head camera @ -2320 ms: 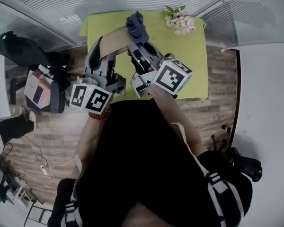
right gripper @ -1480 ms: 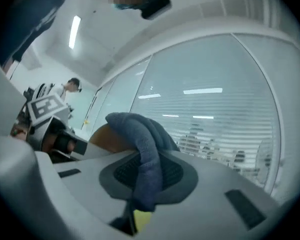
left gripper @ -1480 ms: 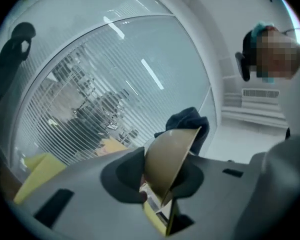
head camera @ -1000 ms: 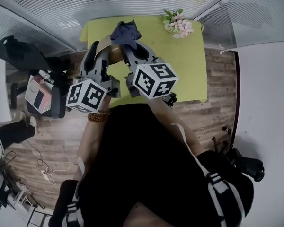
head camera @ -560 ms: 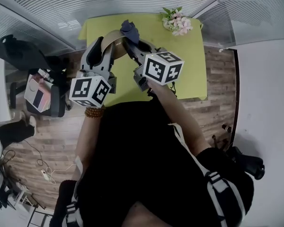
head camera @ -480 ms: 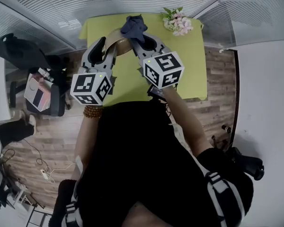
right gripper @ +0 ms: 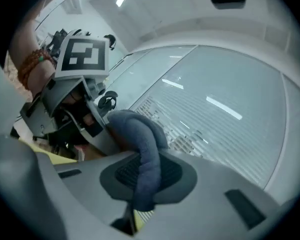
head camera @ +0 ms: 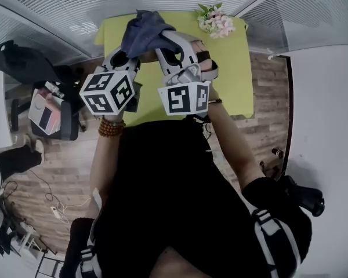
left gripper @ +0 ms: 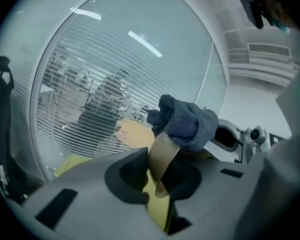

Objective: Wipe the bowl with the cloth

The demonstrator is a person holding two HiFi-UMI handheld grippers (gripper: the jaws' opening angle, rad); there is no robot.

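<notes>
The tan bowl (left gripper: 162,156) stands on edge between the jaws of my left gripper (left gripper: 157,178). Those jaws have just been closing, and the pads now pinch the bowl's thin rim. A dark blue cloth (left gripper: 187,121) is bunched over the bowl's upper edge. My right gripper (right gripper: 145,184) is shut on a fold of that cloth (right gripper: 142,144), just to the right of the left gripper's marker cube (right gripper: 82,56). In the head view both grippers are raised over the green table (head camera: 232,68), left gripper (head camera: 124,58) beside right gripper (head camera: 162,44). There the cloth (head camera: 144,32) covers the bowl.
A bunch of pink and white flowers (head camera: 216,22) lies at the table's far right corner. Glass walls with blinds (head camera: 75,4) stand behind the table. Left of it are a dark chair with a bag (head camera: 46,112) and wooden floor (head camera: 267,97).
Both grippers have lifted up with bowl and cloth. The right gripper has rolled, turning its marker cube. The cloth now spreads over the bowl and hides it in the head view.
</notes>
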